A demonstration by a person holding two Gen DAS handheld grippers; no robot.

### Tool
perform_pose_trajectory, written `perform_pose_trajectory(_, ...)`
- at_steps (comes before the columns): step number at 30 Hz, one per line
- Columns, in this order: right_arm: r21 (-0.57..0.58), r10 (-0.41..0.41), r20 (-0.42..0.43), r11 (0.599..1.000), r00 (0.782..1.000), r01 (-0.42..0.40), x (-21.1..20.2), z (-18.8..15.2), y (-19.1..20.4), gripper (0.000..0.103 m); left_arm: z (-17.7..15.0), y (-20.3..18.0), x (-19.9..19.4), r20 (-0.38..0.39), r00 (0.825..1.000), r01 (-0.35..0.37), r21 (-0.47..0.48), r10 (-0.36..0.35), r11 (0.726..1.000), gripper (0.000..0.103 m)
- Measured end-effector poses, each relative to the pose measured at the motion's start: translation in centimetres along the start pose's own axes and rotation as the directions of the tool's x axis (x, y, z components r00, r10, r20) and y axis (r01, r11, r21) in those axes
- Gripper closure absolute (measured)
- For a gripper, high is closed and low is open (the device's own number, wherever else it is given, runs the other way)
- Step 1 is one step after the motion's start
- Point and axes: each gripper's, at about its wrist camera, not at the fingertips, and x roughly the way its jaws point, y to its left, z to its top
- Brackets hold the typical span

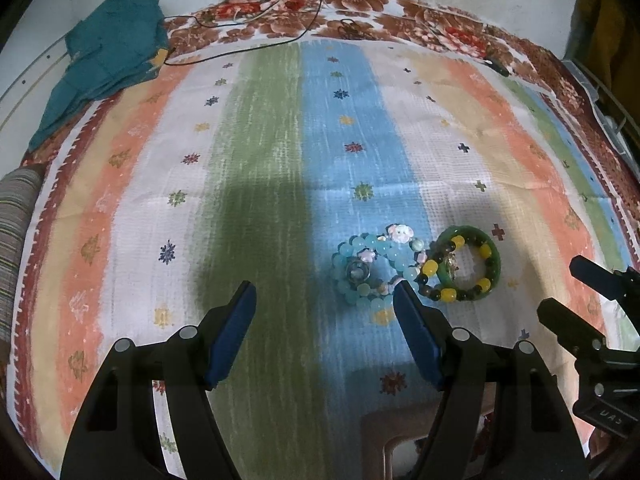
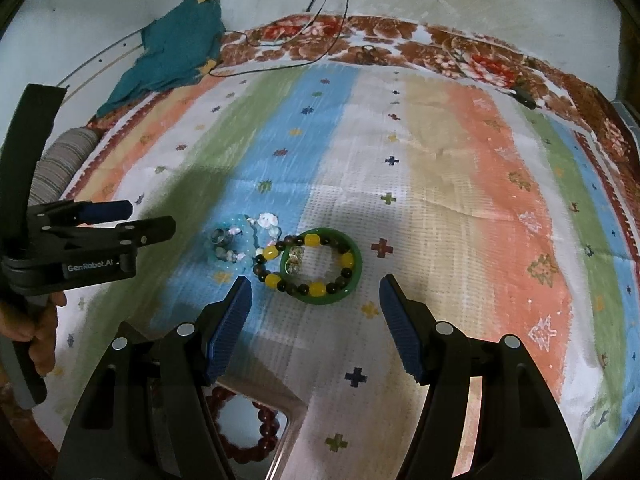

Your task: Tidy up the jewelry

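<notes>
Both tools hover over a striped cloth (image 1: 260,184) spread on what looks like a bed, and each is released, its blue-padded jaws spread wide with nothing between them. In the left wrist view the left tool (image 1: 325,294) sits at 6 o'clock, and the jewelry lies at about 4 o'clock from the frame's centre: a pale blue bead bracelet (image 1: 370,266) on the blue stripe, with a small metal ring (image 1: 355,270) lying inside its loop and a pale flower charm (image 1: 401,233) at its far side. Touching it on the 3 o'clock side is a green bangle (image 1: 493,254), and a bracelet of yellow and dark beads (image 1: 430,267) lies draped over that bangle. The left tool's right pad tip is just beside the near edge of the blue beads; whether it touches them is unclear. In the right wrist view the right tool (image 2: 316,294) is at 6 o'clock, with the green bangle just beyond its spread jaws and the blue bracelet off toward 10 o'clock. At 7 o'clock, under that tool, a dark red bead bracelet (image 2: 266,420) rests in a shallow tray (image 2: 294,432). A teal cloth (image 1: 108,52) is bunched at 11 o'clock, near thin black cables (image 1: 304,32).
</notes>
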Motion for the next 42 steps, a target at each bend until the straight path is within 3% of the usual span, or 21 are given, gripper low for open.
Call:
perform_pose_trajectory(28, -0.022, 0.031, -0.113, 0.999, 0.993, -0.034, 6.5, 1.9, 0.3, 0.037, 0.3, 0.5, 6.5, -0.139, 0.990, -0.012, 0.020, 0.014, 1.000, 0.033)
perform_pose_trajectory(38, -0.033, 0.032, -0.133, 0.999, 0.991, -0.036, 8.2, 2.1, 0.4, 0.037, 0.6, 0.6, 7.7, -0.150, 0.988, -0.023, 0.021, 0.026, 1.000, 0.031)
perform_pose_trajectory(42, -0.017, 0.038, -0.133, 0.999, 0.990, -0.040, 8.7, 2.2, -0.1, 0.043, 0.7, 0.5, 8.1, -0.144, 0.989, -0.021, 0.027, 0.025, 0.999, 0.033)
